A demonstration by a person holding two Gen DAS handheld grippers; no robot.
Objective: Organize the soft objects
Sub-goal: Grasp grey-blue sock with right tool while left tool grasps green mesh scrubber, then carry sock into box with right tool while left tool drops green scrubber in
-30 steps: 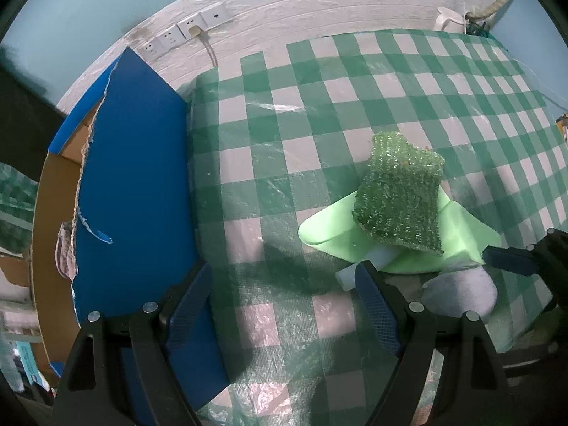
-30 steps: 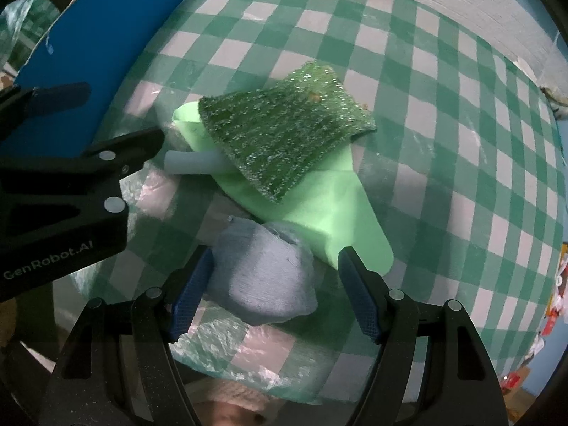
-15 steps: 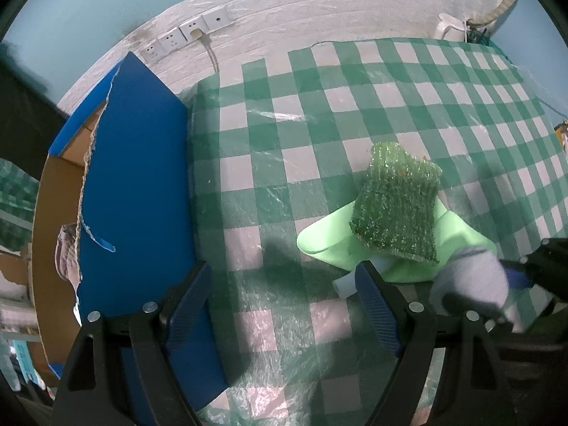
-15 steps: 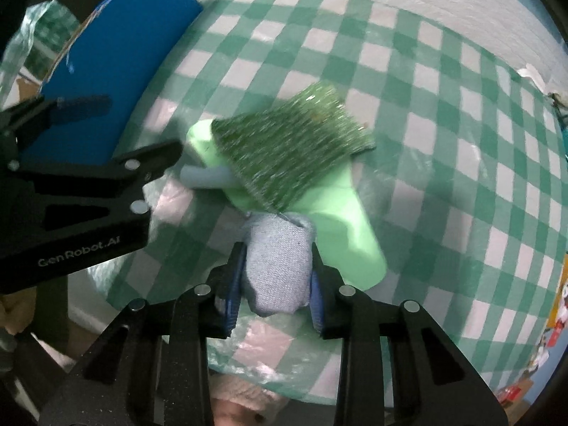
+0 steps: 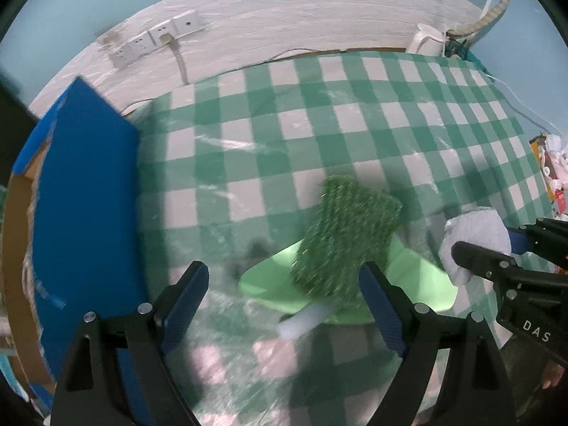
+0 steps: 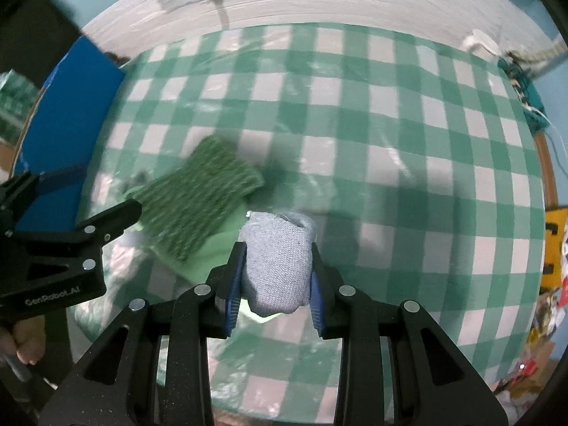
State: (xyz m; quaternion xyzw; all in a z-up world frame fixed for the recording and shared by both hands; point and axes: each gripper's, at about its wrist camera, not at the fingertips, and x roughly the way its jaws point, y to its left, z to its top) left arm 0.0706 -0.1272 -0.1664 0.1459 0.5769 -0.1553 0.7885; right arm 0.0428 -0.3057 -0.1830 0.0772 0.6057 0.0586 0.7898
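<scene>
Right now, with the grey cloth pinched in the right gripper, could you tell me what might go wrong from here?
1. The right gripper pinches only the middle of the grey cloth; it bulges out beyond the pads, so it may slip out in transit.
2. The left gripper is opening over the green scouring pad, which lies loosely on the light green sheet; a grasp may drag both.
3. The grippers are close together; they could collide.
</scene>
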